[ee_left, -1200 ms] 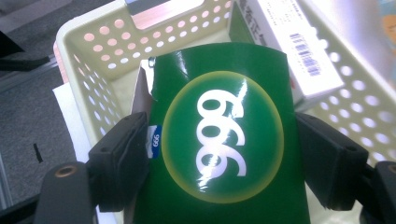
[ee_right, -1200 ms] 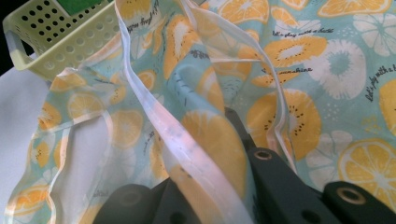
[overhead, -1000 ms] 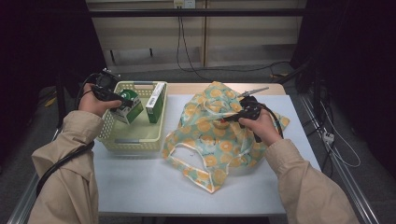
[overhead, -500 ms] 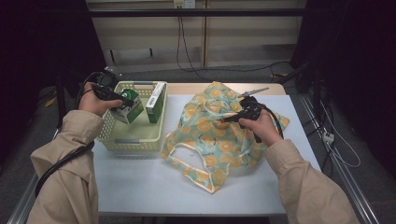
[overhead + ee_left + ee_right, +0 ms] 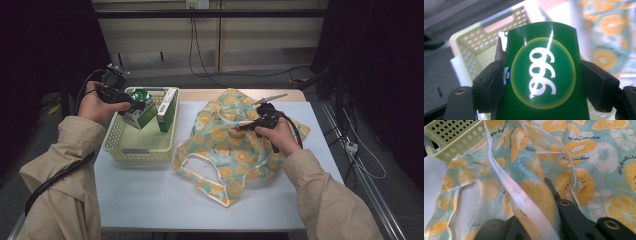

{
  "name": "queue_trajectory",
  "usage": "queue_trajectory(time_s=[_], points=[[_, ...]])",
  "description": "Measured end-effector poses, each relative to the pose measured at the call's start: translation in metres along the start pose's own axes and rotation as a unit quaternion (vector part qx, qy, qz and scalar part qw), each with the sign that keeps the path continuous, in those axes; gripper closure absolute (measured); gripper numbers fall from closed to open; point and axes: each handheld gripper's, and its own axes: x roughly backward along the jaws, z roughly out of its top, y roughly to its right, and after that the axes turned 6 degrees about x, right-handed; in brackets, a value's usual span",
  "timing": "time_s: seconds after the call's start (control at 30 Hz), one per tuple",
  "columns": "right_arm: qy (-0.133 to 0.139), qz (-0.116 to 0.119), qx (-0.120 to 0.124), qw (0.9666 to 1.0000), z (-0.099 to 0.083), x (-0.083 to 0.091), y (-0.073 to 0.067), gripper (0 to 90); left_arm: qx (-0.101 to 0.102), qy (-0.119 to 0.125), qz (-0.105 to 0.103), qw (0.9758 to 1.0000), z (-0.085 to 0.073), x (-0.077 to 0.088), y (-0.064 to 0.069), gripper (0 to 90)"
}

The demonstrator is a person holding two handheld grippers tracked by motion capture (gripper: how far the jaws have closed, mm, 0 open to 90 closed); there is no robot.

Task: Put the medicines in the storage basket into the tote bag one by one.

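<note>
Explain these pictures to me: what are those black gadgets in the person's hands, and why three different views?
No robot here: a person holds a hand-operated claw in each hand. The high view looks down from above; the other two pictures come from small cameras riding on each claw.

On the white table stand a pale yellow basket, with a green-and-white box leaning inside, and a fruit-print bag.

The left claw grips a green carton, held above the basket; in its own camera's picture the two black pads press its sides.

The right claw is shut on the bag's edge, lifting the fabric, probably to hold the bag open for packing.
</note>
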Motion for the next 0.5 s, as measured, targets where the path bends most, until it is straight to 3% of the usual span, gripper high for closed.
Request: queue_trajectory(time_s=[0.33, 0.5], points=[[-0.001, -0.004, -0.001, 1.0000, 0.000, -0.001, -0.001, 90.0, -0.060, 0.006, -0.054, 0.9968, 0.014, -0.007, 0.051, 23.4], [-0.002, -0.007, -0.001, 1.0000, 0.001, -0.001, -0.002, 90.0, -0.072, 0.007, -0.076, 0.9945, 0.014, -0.015, 0.067, 23.4]])
